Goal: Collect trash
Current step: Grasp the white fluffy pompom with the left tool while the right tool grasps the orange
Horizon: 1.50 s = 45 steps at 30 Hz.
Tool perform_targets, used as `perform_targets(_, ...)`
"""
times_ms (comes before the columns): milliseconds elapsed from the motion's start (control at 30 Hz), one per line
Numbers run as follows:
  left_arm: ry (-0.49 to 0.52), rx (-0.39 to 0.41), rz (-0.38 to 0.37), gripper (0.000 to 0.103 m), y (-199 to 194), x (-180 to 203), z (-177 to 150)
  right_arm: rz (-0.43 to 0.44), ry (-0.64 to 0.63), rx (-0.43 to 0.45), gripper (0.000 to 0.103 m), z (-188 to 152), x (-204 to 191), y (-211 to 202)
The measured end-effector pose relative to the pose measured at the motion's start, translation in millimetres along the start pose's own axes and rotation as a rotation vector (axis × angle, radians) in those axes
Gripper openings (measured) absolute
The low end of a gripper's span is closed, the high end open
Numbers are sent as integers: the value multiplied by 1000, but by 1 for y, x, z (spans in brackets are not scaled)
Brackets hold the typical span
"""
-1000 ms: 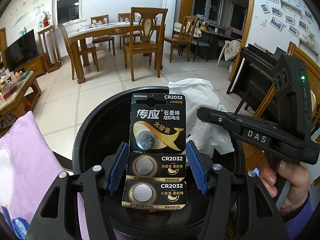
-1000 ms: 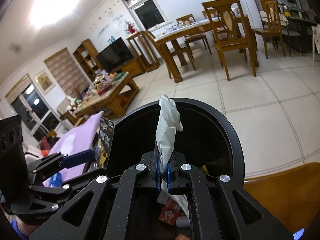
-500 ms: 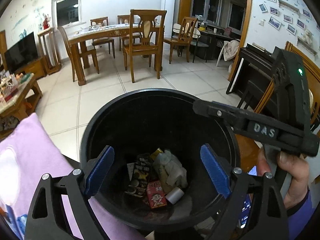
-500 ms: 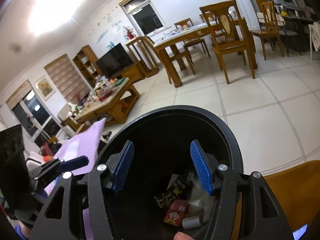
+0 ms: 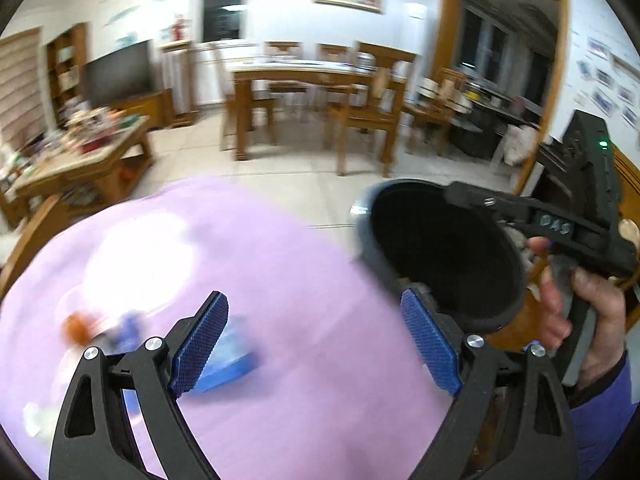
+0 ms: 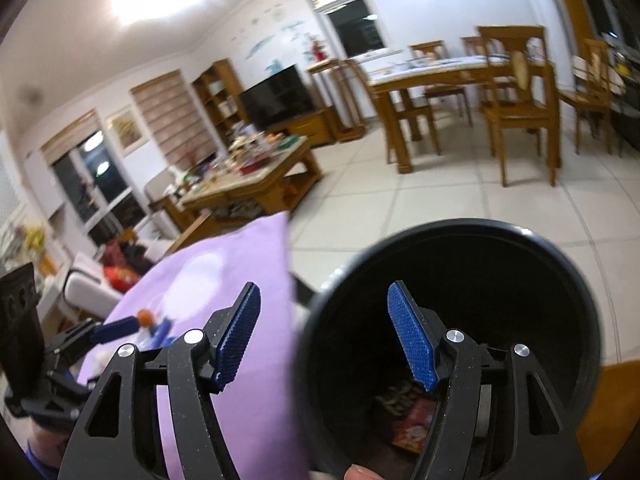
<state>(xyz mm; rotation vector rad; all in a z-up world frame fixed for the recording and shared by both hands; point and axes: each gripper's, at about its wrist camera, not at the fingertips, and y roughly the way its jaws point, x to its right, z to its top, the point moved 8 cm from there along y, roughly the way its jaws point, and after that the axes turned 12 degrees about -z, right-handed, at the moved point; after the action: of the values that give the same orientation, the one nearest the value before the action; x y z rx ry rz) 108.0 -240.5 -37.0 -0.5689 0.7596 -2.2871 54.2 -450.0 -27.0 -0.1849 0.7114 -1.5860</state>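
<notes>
Between drops: left claw (image 5: pixel 316 342) wide and empty over lilac cloth (image 5: pixel 304 280); right claw (image 6: pixel 324 334) empty, opening beside round black bin (image 6: pixel 460 236). Next, probably reaching for blurred blue scrap (image 5: pixel 232 364).

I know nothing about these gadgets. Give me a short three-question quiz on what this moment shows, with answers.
1. True or false: the left gripper holds a piece of trash.
2. What lies at the bottom of the black trash bin? A) nothing B) trash, including a red packet C) water
3. What colour is the cloth beside the bin?

Key:
1. False; nothing sits between its fingers.
2. B.
3. Lilac. The right gripper hangs over the bin's rim, jaws opening, also empty.
</notes>
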Motion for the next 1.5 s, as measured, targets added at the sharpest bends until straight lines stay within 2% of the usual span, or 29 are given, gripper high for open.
perform_targets(200,-141,64,194,89,-74,-92,-39,88,-144,-49,66,-5,-112,20)
perform_targets(300,-204,39,248,91,-95,-128,-64,134,-252,-82,66,-12,-178,32)
perform_targets(467,-233,-43,221,91,-84,-147,-89,188,-433,-141,66,-27,-278,61)
perform_targets(600,-245,-70,200,90,-73,-158,-96,193,-552,-194,66,-47,-338,90)
perform_targets(633,-256,-77,188,83,-70,-163,-99,185,-580,-210,66,-51,-351,100)
perform_targets(667,-267,-92,172,69,-66,-166,-100,180,-598,-222,66,-54,-362,111)
perform_targets(700,-269,-101,175,65,-66,-167,-105,170,-617,-236,66,-57,-370,123)
perform_targets(733,-258,-107,187,58,-65,-170,-105,164,-626,-244,66,-61,-365,129)
perform_targets(833,-264,-105,145,47,-63,-170,-104,156,-655,-285,64,-71,-379,152)
perform_targets(1000,-278,-84,113,44,-68,-171,-108,143,-707,-323,38,-88,-393,171)
perform_targets(1233,-277,-30,138,43,-81,-168,-104,174,-683,-301,37,-84,-387,163)
perform_targets(1500,-266,62,152,43,-101,-153,-79,227,-537,-183,37,-46,-354,103)
